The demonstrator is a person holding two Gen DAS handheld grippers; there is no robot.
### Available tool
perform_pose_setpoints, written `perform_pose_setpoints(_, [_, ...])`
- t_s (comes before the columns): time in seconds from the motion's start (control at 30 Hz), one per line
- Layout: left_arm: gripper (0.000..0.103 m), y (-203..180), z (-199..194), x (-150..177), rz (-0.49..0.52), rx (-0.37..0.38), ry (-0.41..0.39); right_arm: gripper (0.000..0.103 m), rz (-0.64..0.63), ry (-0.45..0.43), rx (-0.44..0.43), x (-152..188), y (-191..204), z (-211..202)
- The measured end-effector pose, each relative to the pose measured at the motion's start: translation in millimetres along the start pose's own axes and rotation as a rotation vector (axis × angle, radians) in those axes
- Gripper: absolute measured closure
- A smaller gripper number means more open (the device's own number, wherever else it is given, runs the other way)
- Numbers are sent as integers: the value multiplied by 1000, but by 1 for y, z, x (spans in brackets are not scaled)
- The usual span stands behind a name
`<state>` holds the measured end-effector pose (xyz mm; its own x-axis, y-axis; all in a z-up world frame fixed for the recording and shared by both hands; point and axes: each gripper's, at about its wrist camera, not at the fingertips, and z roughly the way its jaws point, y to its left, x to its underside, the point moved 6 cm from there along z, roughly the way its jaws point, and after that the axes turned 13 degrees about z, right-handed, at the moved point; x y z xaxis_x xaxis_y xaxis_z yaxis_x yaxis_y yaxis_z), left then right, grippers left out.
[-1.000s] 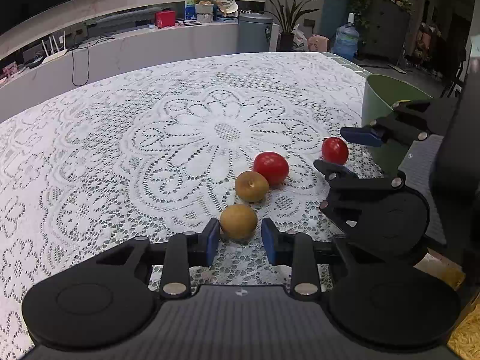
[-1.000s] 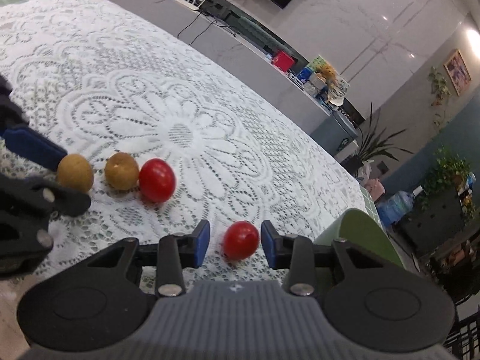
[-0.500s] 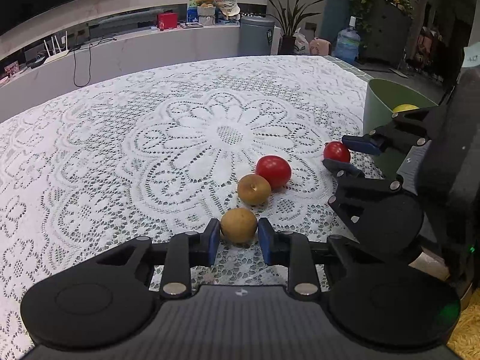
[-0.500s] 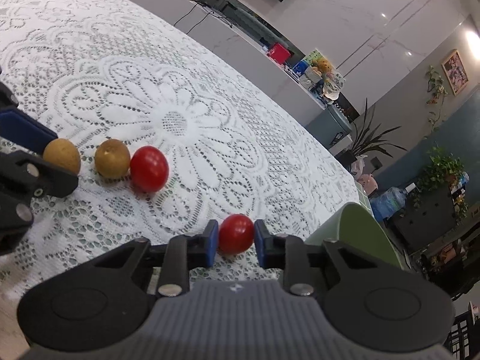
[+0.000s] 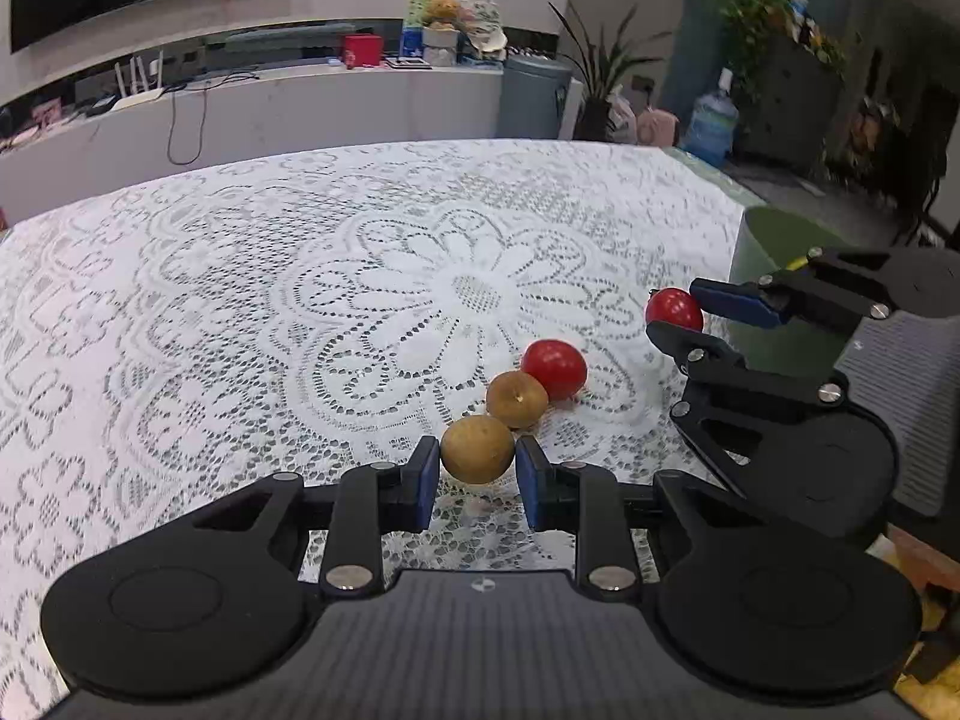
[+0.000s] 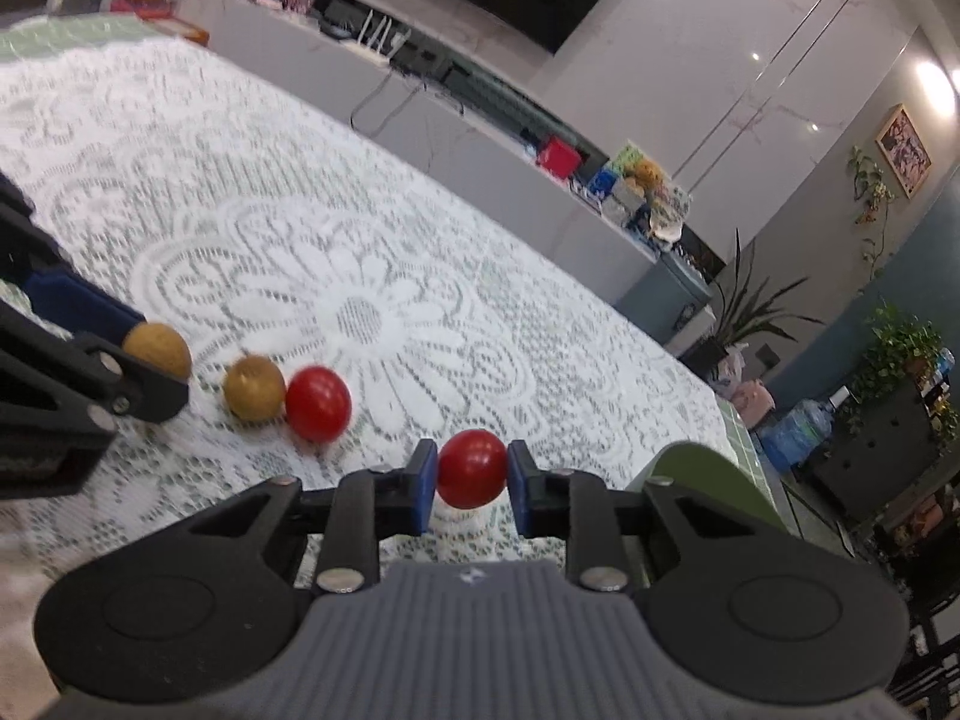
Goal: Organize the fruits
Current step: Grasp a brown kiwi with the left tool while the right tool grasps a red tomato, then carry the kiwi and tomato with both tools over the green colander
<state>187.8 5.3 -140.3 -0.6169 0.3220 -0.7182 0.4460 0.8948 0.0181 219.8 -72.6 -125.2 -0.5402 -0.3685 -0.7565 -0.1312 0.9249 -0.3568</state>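
The left gripper [image 5: 477,474] has its blue pads clamped on a round brown fruit [image 5: 477,449] above the white lace tablecloth [image 5: 240,312]. The right gripper [image 6: 470,483] pinches a small red tomato [image 6: 471,468] just beside the green bin [image 6: 708,474]. Between them on the cloth, a second brown fruit [image 5: 516,399] touches a second red tomato [image 5: 555,368].

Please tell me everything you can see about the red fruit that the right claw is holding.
The red fruit is small, round and smooth, with a glossy skin like a tomato's. It sits between the blue pads of the right claw, which press on its two sides. It appears slightly lifted above the lace tablecloth, beside the green container. No stem or damage shows.
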Motion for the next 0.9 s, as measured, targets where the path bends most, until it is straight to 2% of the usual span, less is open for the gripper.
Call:
perform_pose_setpoints(0.17, [73,2,-16,1,-61,3,-29,82,85,-41,-69,-8,-11,-22])
perform_pose_setpoints(0.4, [73,-6,-30,-6,-99,19,-55,82,281,-33,-152,-9,-46,-52])
perform_pose_setpoints(0.63, [73,-34,-41,-21,-95,40,-65,82,417,5,-178,1,-81,-70])
perform_pose_setpoints(0.9, [72,-79,-50,-54,-5,81,-81,82,600,49,-166,19,-139,-82])
